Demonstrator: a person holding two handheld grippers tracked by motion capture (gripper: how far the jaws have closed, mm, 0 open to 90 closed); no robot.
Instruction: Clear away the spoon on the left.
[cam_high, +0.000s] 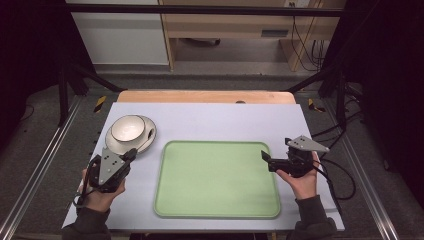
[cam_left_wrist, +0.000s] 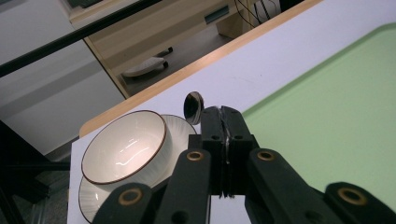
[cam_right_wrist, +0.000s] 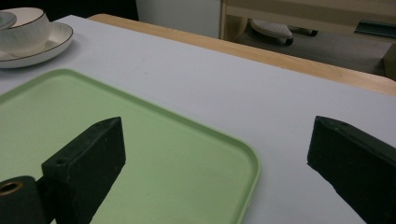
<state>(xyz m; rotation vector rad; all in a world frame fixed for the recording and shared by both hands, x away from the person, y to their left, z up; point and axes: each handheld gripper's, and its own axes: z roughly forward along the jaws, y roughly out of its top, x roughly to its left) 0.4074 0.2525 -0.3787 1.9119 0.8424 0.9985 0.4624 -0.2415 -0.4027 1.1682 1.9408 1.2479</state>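
Right now my left gripper (cam_high: 131, 154) is pinched shut on the handle of a spoon (cam_left_wrist: 193, 107), and that looks to me like the start of a lift: the grab is made, the carrying is not. In the left gripper view the jaws stand pressed together with only a thin dark sliver between them, and the shiny oval spoon head sticks out just past their tips. The spoon sits on the near right rim of the saucer (cam_high: 113, 144), beside the cup (cam_high: 128, 128), and both stand toward the far left corner of the tabletop (cam_high: 210, 117).

From the high view the spoon runs slantwise, its long axis going from the saucer's near rim up toward the far right. Its head is the far end, close against the cup's right side, and its handle end comes back toward me into my jaws. I cannot tell whether the head rests on the saucer or is already a little clear of it.

My right gripper (cam_high: 266, 159) hangs with its jaws spread wide and nothing between them, just over the right edge of the green tray (cam_high: 215, 210), which lies bare in the middle of the tabletop.

Next, I judge, I must raise the spoon straight off the saucer without nudging the cup, keep the squeeze firm on that thin handle, and swing right toward the tray.
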